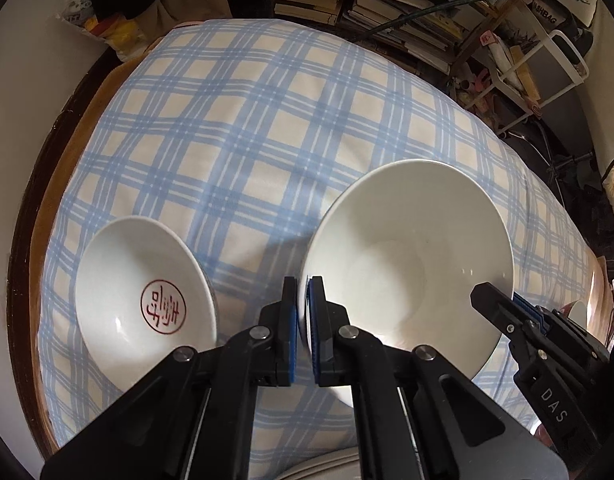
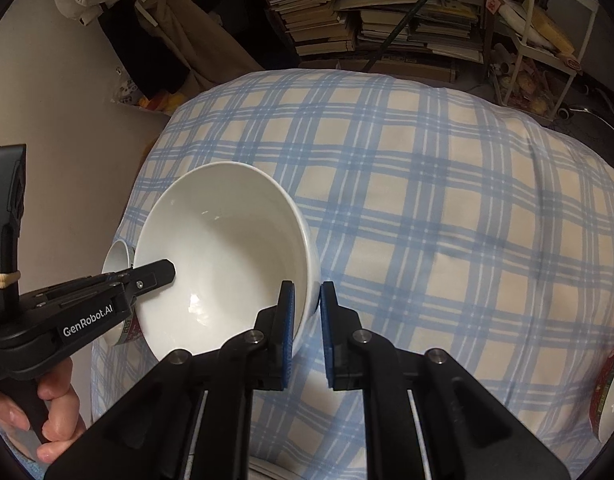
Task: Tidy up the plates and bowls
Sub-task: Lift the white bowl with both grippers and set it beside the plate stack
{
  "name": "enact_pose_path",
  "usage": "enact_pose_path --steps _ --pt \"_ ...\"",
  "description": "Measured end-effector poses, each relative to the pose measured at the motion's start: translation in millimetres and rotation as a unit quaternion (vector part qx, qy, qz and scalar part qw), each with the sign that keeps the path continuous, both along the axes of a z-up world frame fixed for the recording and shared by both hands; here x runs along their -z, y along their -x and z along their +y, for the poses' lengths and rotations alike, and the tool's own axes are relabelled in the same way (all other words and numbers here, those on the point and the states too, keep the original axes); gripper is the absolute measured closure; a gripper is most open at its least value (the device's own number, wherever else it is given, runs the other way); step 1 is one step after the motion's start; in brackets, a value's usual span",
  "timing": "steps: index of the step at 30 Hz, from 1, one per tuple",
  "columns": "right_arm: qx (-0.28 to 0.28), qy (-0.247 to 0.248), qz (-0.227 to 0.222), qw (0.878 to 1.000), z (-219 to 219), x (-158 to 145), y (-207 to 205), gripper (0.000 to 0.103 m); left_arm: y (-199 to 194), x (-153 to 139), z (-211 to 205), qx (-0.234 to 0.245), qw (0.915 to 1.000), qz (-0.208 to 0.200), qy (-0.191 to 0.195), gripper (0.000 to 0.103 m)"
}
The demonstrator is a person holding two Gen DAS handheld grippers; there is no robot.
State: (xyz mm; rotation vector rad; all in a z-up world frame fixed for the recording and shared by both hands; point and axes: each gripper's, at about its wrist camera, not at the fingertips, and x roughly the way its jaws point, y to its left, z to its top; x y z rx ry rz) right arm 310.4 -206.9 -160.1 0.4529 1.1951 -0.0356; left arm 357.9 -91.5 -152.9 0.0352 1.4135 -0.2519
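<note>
A large plain white bowl [image 1: 407,264] is held over the blue checked cloth [image 1: 227,140] by both grippers. My left gripper [image 1: 303,282] is shut on its left rim, one blue pad inside and one outside. My right gripper [image 2: 307,286] is shut on the opposite rim of the bowl [image 2: 227,248]. Each gripper shows in the other's view: the right gripper [image 1: 503,300] and the left gripper [image 2: 147,276]. A smaller white bowl [image 1: 147,292] with a red seal mark inside sits on the cloth to the left, mostly hidden in the right wrist view [image 2: 117,258]. Whether the large bowl touches the cloth I cannot tell.
The round wooden table's edge [image 1: 47,208] curves close on the left. A red-patterned bowl [image 2: 611,392] stands at the right edge. Pale plate rims [image 1: 327,466] peek out under my left gripper. A hand [image 2: 55,412] holds the left gripper's handle. Book stacks [image 2: 387,20] and a white rack [image 1: 555,68] stand beyond.
</note>
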Motion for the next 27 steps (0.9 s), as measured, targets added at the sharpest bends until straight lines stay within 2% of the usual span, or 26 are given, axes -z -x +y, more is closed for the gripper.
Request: enact_pose_path --steps 11,18,27 --pt "0.033 0.031 -0.03 0.999 -20 -39 71 0.09 62 -36 -35 0.041 0.9985 -0.033 0.015 0.097" --pt "0.057 0.045 -0.04 0.997 -32 -52 126 0.09 109 -43 -57 0.059 0.9973 -0.036 0.024 0.097" --pt "0.085 0.048 -0.042 0.994 -51 -52 189 0.09 162 -40 -86 0.083 0.9956 -0.037 0.023 0.097"
